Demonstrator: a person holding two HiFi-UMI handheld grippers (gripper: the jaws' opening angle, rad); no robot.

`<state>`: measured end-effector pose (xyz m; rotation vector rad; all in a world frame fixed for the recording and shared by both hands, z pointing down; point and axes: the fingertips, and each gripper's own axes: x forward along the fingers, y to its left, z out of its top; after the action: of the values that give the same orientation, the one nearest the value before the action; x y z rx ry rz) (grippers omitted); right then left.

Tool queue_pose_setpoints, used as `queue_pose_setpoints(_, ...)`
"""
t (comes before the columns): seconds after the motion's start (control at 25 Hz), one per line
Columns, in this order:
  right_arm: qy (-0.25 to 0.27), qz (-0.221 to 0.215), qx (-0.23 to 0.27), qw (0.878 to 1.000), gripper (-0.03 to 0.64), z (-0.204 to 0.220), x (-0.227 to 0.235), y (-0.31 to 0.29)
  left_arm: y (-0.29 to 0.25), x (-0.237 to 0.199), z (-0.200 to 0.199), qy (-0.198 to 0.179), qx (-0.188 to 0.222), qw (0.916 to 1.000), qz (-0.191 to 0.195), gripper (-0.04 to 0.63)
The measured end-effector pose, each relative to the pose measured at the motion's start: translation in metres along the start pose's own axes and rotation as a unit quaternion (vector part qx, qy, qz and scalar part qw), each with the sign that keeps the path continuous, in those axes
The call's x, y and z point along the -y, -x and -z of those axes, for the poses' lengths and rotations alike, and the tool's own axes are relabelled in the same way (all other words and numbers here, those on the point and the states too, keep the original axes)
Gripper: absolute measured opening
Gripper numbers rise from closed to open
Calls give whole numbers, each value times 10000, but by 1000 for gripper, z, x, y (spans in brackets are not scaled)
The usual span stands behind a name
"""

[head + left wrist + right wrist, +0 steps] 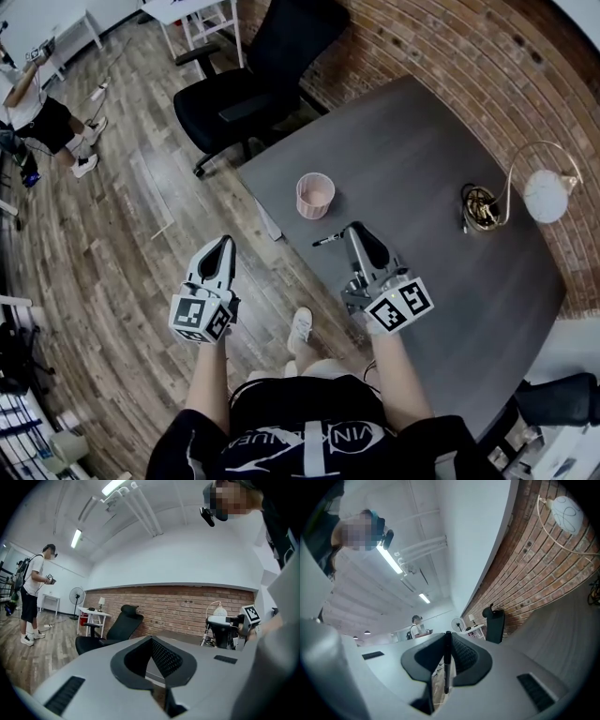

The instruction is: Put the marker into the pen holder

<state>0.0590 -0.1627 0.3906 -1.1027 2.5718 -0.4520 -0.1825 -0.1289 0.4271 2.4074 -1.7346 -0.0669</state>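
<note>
Black marker (328, 240) pinched in level right gripper (354, 228) — left gripper (223, 242) closed.

Two tongs (224, 243) (352, 229), one marker (328, 240), one pink pen holder (315, 196), one lamp (546, 195), one chair (255, 86)

Counter (450, 159) is showing a matt dark-grey surface. Brick wall (441, 47), upper right, is looking rough. Floor (122, 234), left, is reading as wood plank. Lamp base (481, 208) is gleaming brassy. Marker (447, 663) is appearing smooth black plastic.
</note>
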Motion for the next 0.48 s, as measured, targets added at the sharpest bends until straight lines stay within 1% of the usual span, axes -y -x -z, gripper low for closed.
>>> queue_pose_setpoints(0.24,-50,-15,65,10000,53,-6,21,-28,-38,-7,4,-2,-122,9999,93,14)
queue_pose_setpoints(0.48,-30,-12,156,9999,52,-21,38,-48,-70,-11,-1,-19,-117,9999,102,14)
